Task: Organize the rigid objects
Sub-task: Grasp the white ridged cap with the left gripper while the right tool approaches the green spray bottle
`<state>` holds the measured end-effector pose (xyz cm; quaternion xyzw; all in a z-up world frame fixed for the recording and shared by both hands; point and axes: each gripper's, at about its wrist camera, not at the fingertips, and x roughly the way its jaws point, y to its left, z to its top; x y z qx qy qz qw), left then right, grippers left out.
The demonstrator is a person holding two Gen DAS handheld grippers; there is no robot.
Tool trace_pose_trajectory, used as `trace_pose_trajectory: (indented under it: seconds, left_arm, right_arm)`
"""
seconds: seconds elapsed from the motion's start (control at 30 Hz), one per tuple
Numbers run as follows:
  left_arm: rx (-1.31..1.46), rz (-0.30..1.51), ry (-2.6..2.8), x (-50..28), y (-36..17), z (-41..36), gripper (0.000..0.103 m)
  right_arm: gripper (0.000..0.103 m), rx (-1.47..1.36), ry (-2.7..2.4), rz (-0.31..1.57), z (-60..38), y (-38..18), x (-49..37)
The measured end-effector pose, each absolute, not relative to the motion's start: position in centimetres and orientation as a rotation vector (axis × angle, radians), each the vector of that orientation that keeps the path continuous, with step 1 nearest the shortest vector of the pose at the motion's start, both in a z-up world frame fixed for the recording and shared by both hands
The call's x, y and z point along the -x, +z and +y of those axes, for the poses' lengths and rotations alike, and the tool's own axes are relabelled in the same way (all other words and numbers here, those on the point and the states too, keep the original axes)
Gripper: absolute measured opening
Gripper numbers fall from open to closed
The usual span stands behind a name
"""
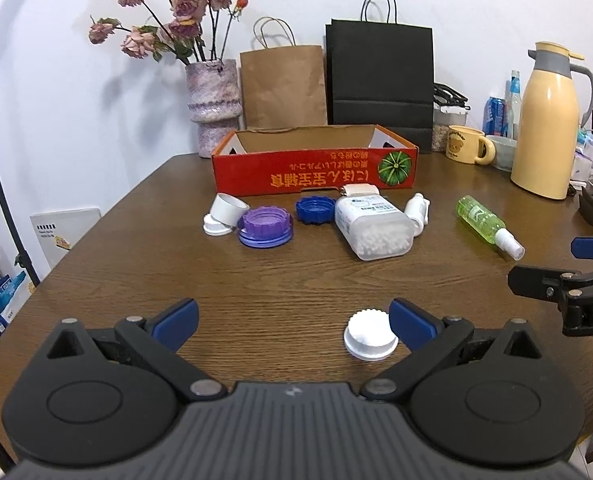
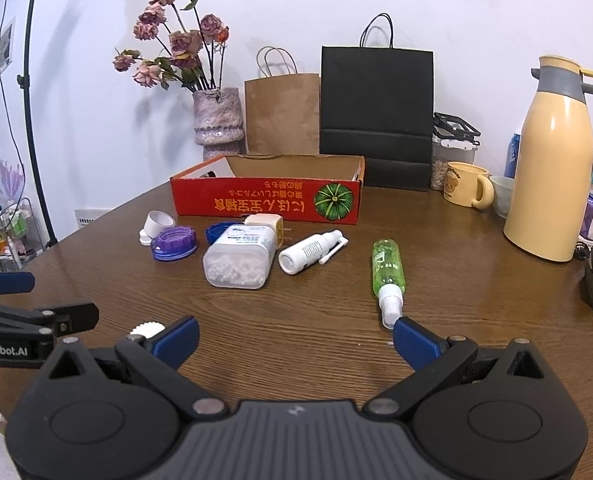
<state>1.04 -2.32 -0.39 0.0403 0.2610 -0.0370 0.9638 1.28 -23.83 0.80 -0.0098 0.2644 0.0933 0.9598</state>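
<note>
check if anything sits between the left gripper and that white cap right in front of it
Nothing visible does. The white cap lies on bare table just inside the right finger of the open left gripper. The other items sit farther back, near the red box.

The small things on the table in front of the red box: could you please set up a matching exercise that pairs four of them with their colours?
Things:
1. spray bottle
2. ribbed cap beside the left gripper
3. threaded ring
4. box

Colours:
A. red
B. white
C. green
D. purple

Pairs: 1-C, 2-B, 3-D, 4-A
</note>
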Motion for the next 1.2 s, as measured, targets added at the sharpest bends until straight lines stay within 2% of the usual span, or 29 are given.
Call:
trace_pose_trajectory:
  seconds: [1.03, 1.1, 1.2]
  left_arm:
    - [-0.096, 0.664, -0.134, -5.6, -4.0, -5.4, 0.103]
    - [-0.095, 0.668, -0.142, -5.7, -4.1, -5.5, 0.101]
    - [-0.098, 0.668, -0.153, -5.8, -4.1, -5.8, 0.089]
  right_arm:
    - [0.103, 0.034, 0.147, 0.597, -26.3, -2.0, -5.2]
    - [0.103, 0.036, 0.145, 0.597, -26.4, -1.9, -5.4]
    - [0.103, 0.038, 0.143, 0.594, -26.5, -1.9, -5.6]
